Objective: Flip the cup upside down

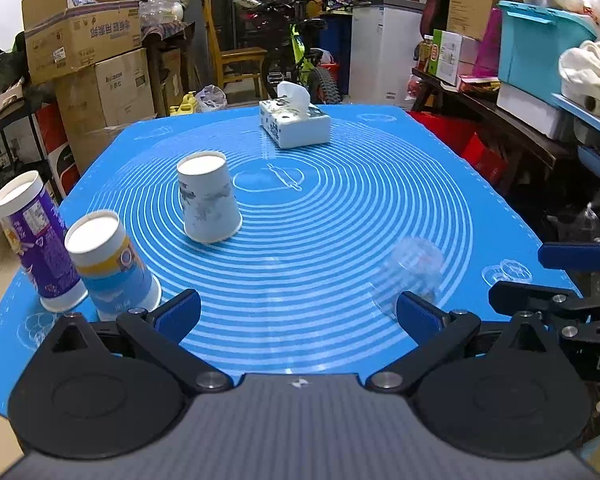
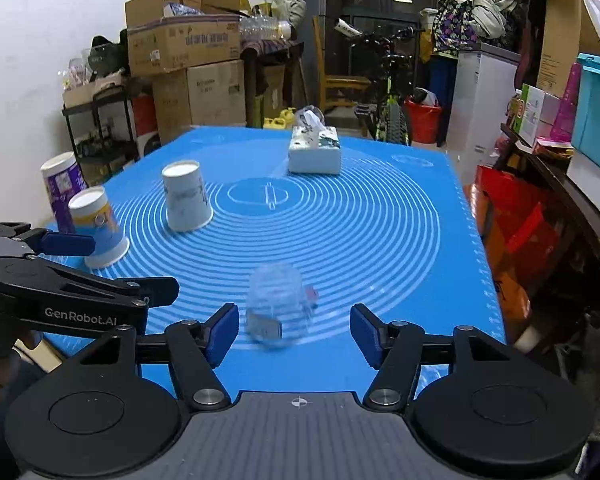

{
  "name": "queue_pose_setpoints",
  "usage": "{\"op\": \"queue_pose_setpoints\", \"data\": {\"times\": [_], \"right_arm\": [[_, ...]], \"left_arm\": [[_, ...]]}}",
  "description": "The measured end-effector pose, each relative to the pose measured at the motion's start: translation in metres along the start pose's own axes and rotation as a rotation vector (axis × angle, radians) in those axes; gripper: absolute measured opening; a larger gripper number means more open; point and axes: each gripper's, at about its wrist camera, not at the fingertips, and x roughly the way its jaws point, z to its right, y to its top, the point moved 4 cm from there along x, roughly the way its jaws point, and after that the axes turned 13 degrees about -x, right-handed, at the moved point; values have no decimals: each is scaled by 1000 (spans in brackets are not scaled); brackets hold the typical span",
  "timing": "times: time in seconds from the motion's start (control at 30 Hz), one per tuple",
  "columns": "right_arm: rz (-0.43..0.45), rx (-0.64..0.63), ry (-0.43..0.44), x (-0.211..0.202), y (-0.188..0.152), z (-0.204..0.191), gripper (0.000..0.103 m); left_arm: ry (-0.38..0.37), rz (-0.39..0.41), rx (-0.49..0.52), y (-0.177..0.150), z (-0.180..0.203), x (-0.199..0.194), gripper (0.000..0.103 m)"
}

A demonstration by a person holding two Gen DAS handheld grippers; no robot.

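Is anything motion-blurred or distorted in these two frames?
Left wrist view: the clear cup is smeared, while the paper cup stays sharp; fisheye bends the blue mat. Right wrist view: the clear cup is blurred between the open right gripper; the tissue box is crisp.

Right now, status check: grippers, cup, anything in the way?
Left gripper open, empty. Right gripper open, empty, clear cup just ahead between its fingers, blurred. Three paper cups already inverted on the left. Nothing blocking.
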Motion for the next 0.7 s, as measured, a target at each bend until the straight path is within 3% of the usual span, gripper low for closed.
{"op": "queue_pose_setpoints", "data": {"times": [0.37,0.7], "right_arm": [[-114,26,-21,-15,-32,-1,73],[-117,48,-32,-20,-42,5,73]], "left_arm": [[-4,-35,18,-30,13,-16,103],[-2,-28,25,-38,17,-20,103]]}}
